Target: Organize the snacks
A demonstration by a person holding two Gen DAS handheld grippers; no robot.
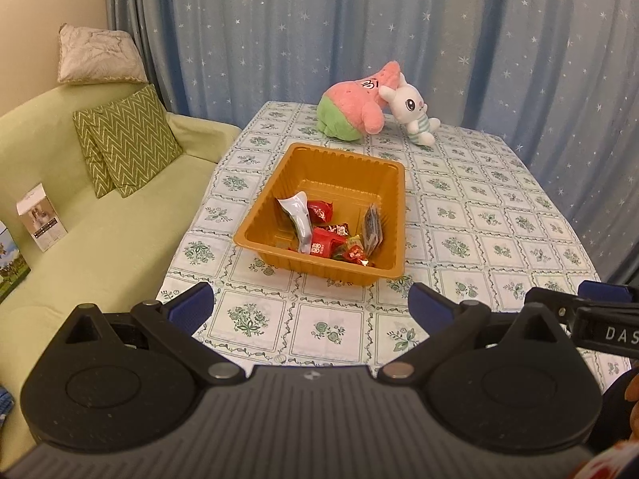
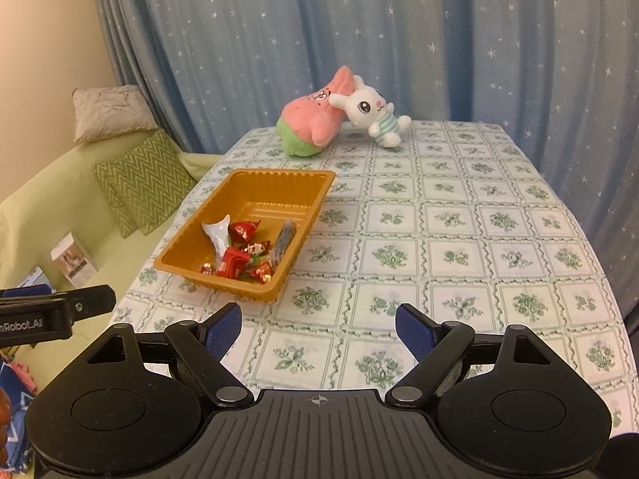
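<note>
An orange plastic tray (image 1: pixel 339 159) stands on the table, seen also in the right wrist view (image 2: pixel 279 177). In it lie several snacks: red wrapped candies (image 1: pixel 323 245) (image 2: pixel 243 231), a white packet (image 1: pixel 297 215) (image 2: pixel 219 235) and a dark sachet (image 1: pixel 371 227) (image 2: pixel 282 239). My left gripper (image 1: pixel 309 305) is open and empty, held above the table just in front of the tray. My right gripper (image 2: pixel 318 327) is open and empty, to the right of the tray's near corner. No snack shows on the tablecloth outside the tray.
A pink and green plush (image 1: pixel 355 109) (image 2: pixel 313 125) and a white bunny plush (image 1: pixel 411 109) (image 2: pixel 375 113) lie at the table's far end. A green sofa (image 1: pixel 100 239) with cushions (image 1: pixel 131 139) and small boxes (image 1: pixel 40 215) runs along the left. Blue curtains (image 1: pixel 359 28) hang behind.
</note>
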